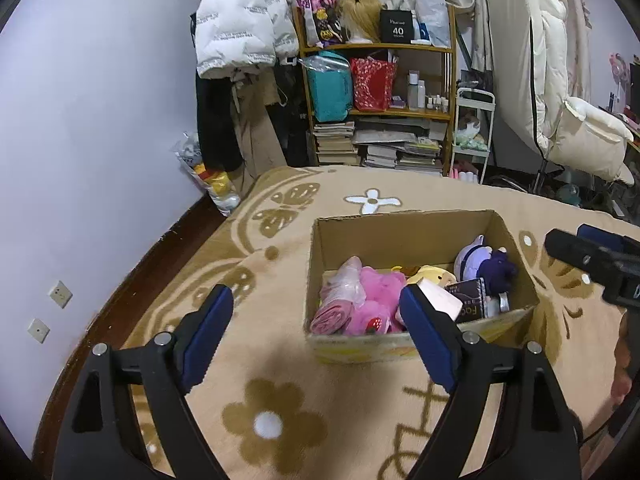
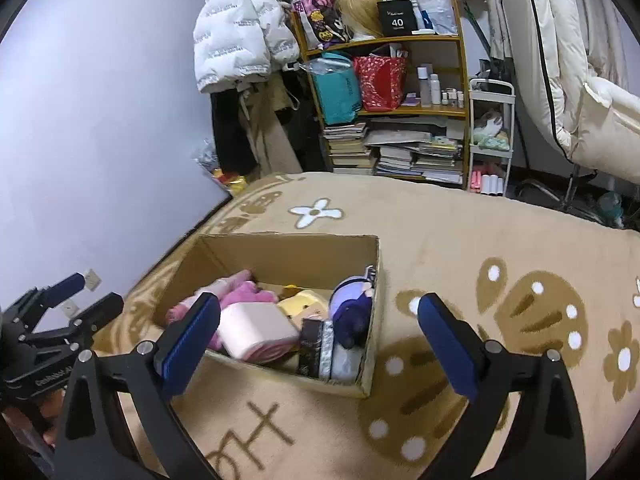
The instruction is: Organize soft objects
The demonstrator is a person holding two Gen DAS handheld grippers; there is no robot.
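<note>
An open cardboard box (image 1: 400, 236) stands on a tan flower-patterned blanket (image 1: 280, 400); it also shows in the right wrist view (image 2: 288, 252). Inside lie a pink plush (image 1: 376, 300), a yellow plush (image 1: 432, 274), a purple plush doll (image 1: 492, 266), a pink roll (image 2: 256, 332) and dark packets (image 2: 312, 346). My left gripper (image 1: 316, 332) is open and empty, just in front of the box. My right gripper (image 2: 320, 340) is open and empty, above the box's near edge. Each gripper shows in the other's view, the right one (image 1: 592, 256) and the left one (image 2: 68, 300).
A wooden shelf (image 1: 380, 80) with bags, bottles and stacked books stands beyond the blanket. A white puffer jacket (image 1: 240, 16) hangs to its left. A white cart (image 1: 472, 132) and a cream chair (image 1: 568, 112) stand at the right. A wall (image 1: 100, 120) runs along the left.
</note>
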